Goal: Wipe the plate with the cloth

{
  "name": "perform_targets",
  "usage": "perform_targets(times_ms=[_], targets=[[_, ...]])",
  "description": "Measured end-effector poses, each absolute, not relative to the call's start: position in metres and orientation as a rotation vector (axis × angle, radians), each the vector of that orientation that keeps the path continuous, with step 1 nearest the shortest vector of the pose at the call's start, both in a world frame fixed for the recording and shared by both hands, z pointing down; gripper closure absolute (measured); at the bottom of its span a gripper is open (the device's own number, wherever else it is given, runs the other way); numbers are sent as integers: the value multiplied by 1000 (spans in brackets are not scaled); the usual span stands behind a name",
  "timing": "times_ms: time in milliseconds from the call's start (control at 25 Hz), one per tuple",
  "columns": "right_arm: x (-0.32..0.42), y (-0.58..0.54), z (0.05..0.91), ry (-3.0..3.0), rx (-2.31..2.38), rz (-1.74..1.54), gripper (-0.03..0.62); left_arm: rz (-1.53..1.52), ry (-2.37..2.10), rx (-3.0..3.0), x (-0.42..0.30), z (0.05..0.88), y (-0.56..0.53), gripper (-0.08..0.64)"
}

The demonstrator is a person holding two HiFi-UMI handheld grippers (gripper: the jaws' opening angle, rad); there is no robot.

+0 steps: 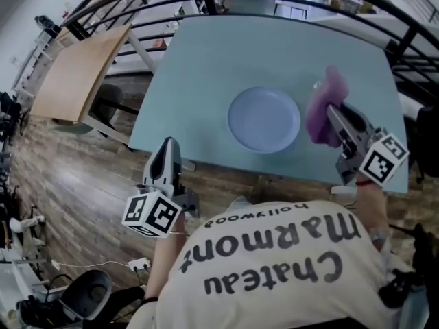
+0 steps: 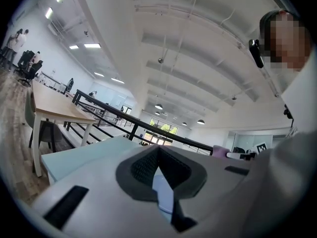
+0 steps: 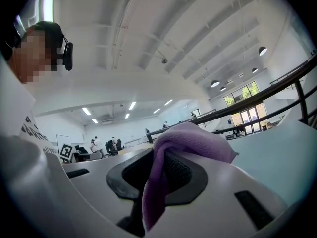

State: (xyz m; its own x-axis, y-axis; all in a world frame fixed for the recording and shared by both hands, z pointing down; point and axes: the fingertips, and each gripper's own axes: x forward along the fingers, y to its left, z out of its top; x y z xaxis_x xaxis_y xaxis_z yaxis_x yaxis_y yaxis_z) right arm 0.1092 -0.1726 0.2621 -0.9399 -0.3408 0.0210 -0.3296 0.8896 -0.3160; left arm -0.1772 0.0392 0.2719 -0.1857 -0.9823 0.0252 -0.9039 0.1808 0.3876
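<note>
A pale blue round plate [image 1: 264, 120] lies on the light blue table [image 1: 206, 74], near its front edge. My right gripper [image 1: 334, 115] is shut on a purple cloth [image 1: 324, 108], which hangs bunched just right of the plate, above the table. In the right gripper view the cloth [image 3: 171, 157] drapes out from between the jaws and over them. My left gripper [image 1: 170, 146] is shut with nothing in it, at the table's front left corner, left of the plate. In the left gripper view a strip of the plate [image 2: 163, 190] shows past the closed jaws.
A wooden table [image 1: 79, 70] with a chair stands to the left over wood flooring. Black railings [image 1: 411, 43] curve behind and to the right of the blue table. The person's torso in a white printed shirt [image 1: 274, 266] fills the bottom of the head view.
</note>
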Motion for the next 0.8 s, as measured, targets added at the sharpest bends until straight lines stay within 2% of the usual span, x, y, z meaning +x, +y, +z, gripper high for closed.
perform_targets(times_ms=[640,800], targets=[[63,-190,328,3091,-436,-730,510,-207,-1975,1922,-126,316,-40,558],[38,-201,340,3085,-395,-777,511,-173,-1961,1908,-135,335,-66,557]])
